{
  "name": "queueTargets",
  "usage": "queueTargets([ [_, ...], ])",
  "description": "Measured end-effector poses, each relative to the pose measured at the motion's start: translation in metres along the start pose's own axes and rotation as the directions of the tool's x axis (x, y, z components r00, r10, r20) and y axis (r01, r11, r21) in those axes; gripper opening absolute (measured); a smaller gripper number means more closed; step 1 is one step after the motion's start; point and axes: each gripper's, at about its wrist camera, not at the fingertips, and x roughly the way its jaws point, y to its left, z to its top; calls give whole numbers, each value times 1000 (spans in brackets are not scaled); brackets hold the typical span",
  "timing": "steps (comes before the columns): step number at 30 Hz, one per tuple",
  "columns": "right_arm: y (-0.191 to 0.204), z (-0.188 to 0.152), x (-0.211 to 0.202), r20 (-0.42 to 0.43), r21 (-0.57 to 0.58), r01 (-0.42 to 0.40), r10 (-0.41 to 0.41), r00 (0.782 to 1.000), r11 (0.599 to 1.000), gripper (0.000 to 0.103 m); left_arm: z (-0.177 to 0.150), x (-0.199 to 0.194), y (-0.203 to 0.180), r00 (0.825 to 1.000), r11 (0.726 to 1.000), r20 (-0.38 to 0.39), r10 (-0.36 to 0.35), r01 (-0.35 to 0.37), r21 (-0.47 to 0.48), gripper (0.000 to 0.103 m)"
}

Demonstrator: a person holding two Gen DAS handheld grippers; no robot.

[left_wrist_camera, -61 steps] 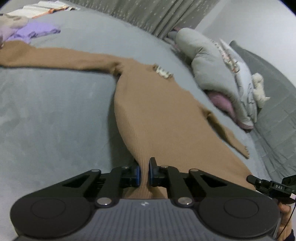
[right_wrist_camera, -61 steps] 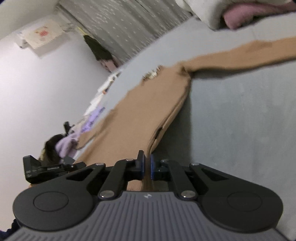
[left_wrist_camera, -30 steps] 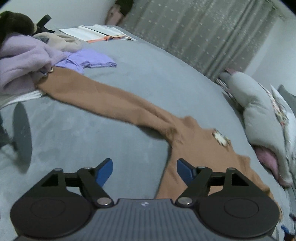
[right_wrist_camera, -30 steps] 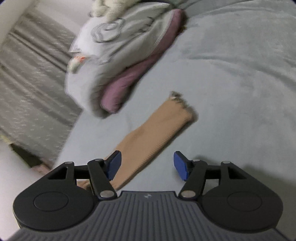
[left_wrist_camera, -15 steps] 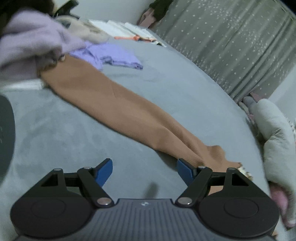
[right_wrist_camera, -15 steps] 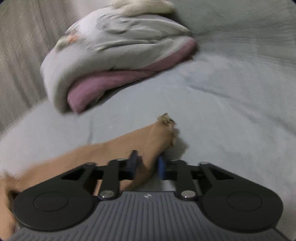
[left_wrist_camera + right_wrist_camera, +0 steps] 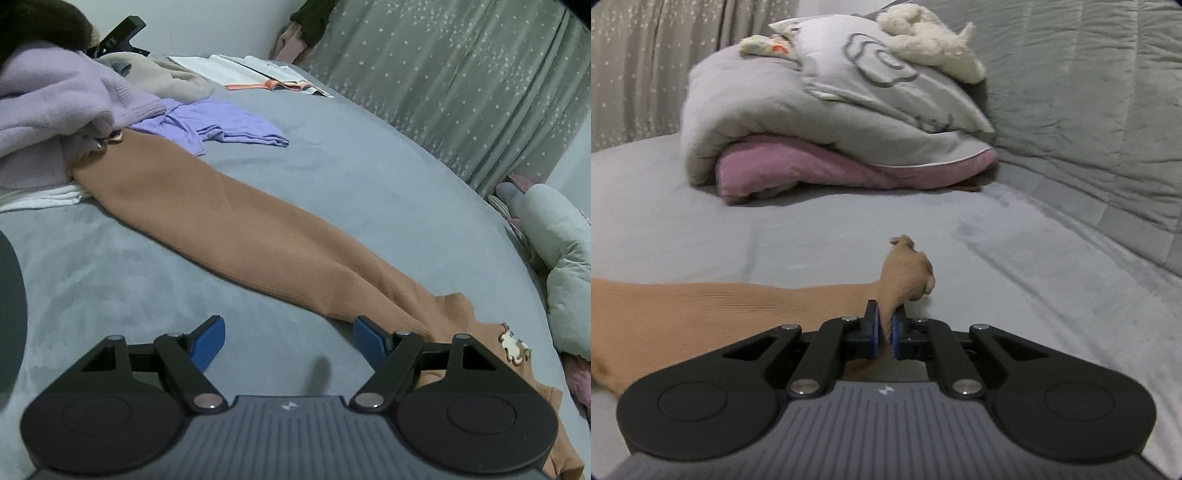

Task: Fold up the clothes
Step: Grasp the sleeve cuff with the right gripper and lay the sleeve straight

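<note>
Softly ribbed tan sweater (image 7: 701, 306), frayed cuff (image 7: 908, 266) bunched between right jaws

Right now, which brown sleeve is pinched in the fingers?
The short-looking sleeve by the pillows, in the right gripper. The long sleeve lies free.

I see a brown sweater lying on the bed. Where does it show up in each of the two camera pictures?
Left wrist view: the brown sweater runs diagonally from the clothes pile at upper left to lower right.
Right wrist view: one sleeve enters from the left; the right gripper pinches its cuff.
Shared landmark: the grey quilt.
</note>
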Motion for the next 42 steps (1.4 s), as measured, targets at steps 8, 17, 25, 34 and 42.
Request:
queueTargets([
  [8,-13,6,11,42,-49,11,-9,999,999,7,6,11,0,1000,1000,25,12,-13,9,79],
  [17,-16,12,9,71,15,4,-5,997,1000,15,30,27,34,999,999,47,20,-18,-46,85],
  [25,-30,39,-24,49,174,-70,63,997,982,64,32,28,31,999,993,35,29,-25,-119,97],
  [34,-8,51,-96,102,225,-357,342,934,907,77,17,28,9,996,993,36,77,-73,-92,102],
  [42,33,51,-127,95,242,-530,524,847,813,77,20,34,8,995,992,55,83,-77,-95,102],
])
